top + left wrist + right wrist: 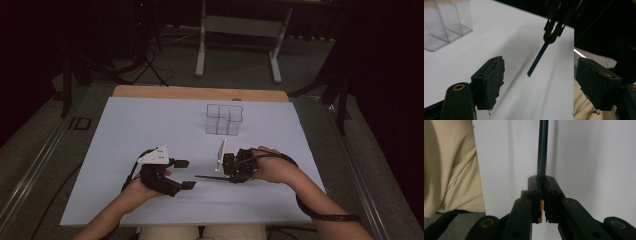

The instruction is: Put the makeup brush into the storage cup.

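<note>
Item: thin dark strip [209,176], pinched at one end by my right gripper [231,169], jaws pressed together on it, free end pointing toward my left gripper [187,174]. Left jaws spread, nothing between them (strip ahead, apart). Clear plastic organizer [224,119] stands farther back on the white tabletop [150,125].

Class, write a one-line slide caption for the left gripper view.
Open left gripper faces a thin dark strip held by the right gripper above the white table.
</note>
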Available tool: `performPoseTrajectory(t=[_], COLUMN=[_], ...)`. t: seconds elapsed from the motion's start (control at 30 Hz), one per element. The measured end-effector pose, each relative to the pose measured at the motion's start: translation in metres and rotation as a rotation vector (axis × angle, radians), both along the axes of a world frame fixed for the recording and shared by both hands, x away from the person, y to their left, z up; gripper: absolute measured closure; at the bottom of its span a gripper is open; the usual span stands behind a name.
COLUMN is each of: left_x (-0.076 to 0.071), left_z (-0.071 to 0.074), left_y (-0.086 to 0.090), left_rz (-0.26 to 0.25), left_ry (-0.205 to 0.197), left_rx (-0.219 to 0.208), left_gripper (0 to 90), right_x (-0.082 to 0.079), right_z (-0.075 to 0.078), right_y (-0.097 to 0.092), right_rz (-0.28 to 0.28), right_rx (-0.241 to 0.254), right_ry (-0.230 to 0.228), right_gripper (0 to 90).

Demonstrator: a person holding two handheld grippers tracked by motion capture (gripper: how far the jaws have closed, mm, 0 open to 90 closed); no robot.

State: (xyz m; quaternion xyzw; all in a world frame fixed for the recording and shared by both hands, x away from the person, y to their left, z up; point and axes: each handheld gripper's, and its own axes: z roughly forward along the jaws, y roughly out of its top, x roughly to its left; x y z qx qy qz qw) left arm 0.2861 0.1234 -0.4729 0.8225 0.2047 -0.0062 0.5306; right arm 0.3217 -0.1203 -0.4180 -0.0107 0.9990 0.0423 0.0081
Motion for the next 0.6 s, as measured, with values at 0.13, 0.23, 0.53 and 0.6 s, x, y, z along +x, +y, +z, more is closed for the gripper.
performPoseTrajectory(t=[0.13, 0.23, 0.53, 0.6], left_x=[0.002, 0.005, 0.011, 0.012], left_z=[-0.006, -0.008, -0.014, -0.014], left_y=[-0.008, -0.012, -0.020, -0.021], left_rz=[-0.026, -0.050, -0.104, -0.116], left_ry=[-0.002, 0.002, 0.038, 0.041], left_rx=[0.009, 0.025, 0.060, 0.059], left_gripper=[46.2, 54.8, 71.6, 75.2], right_x=[-0.004, -0.006, -0.009, -0.009], right_z=[0.001, 0.003, 0.006, 0.006], right_y=[0.003, 0.003, 0.004, 0.005], right_rz=[0.018, 0.022, 0.038, 0.038], right_rx=[0.006, 0.011, 0.007, 0.005], right_ry=[0.003, 0.004, 0.004, 0.003], right_gripper=[84.7, 84.6, 84.7, 84.7])
